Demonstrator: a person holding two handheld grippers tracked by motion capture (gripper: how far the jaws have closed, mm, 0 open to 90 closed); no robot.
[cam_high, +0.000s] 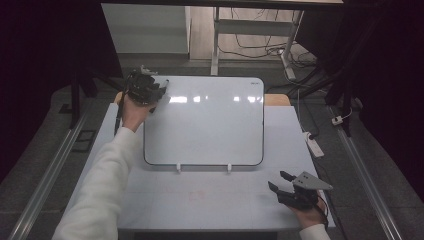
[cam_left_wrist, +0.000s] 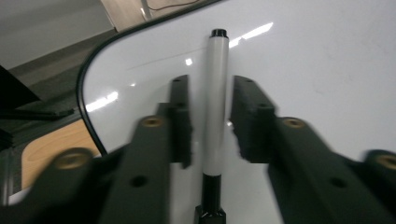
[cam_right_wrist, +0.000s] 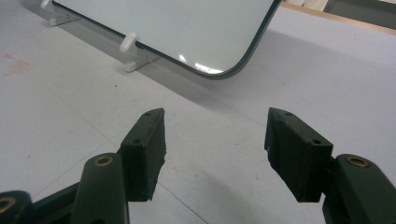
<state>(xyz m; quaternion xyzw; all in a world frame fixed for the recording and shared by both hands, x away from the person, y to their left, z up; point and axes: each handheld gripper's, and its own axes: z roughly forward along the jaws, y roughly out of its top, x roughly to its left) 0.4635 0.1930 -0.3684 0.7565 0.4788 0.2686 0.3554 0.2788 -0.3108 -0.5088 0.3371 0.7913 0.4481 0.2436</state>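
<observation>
Between parted hand-held gripper pads — marker, unclamped.

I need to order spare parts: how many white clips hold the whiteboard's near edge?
2. One white clip sits left of the middle of the whiteboard's near edge, the other white clip right of it. Other edges may hide more.

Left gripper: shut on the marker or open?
Open. In the left gripper view, bare whiteboard shows between each pad and the marker, which lies flat between the jaws of the left gripper.
</observation>
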